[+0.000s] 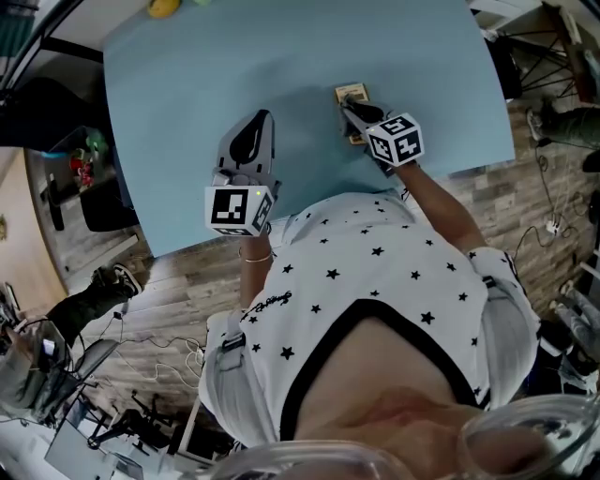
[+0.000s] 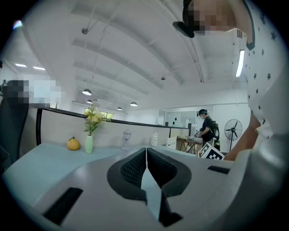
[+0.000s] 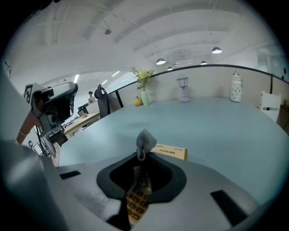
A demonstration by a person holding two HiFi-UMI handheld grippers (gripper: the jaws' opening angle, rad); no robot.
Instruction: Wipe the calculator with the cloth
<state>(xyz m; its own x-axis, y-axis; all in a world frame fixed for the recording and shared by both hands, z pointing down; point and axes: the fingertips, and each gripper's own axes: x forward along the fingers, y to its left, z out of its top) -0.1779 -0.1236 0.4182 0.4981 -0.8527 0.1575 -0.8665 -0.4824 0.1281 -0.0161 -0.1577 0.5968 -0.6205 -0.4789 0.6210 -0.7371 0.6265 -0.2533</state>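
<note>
A tan calculator (image 1: pixel 359 91) lies flat on the blue table (image 1: pixel 187 112), near its front right part. My right gripper (image 1: pixel 350 103) hovers right over it, shut on a small grey cloth (image 3: pixel 145 142) that sticks up in a bunch between the fingertips. In the right gripper view the calculator's keys (image 3: pixel 137 204) show beneath the jaws and its top edge (image 3: pixel 170 153) just beyond them. My left gripper (image 1: pixel 259 124) rests to the left of the calculator, apart from it. Its jaws meet in the left gripper view (image 2: pixel 146 155) with nothing held.
A yellow object (image 1: pixel 164 7) sits at the table's far edge. A vase of flowers (image 2: pixel 89 143), an orange ornament (image 2: pixel 73 144) and a small lamp (image 2: pixel 127 139) stand along the far side. The front table edge is close to the person's body. A person (image 2: pixel 207 128) and a fan (image 2: pixel 232 131) are far behind.
</note>
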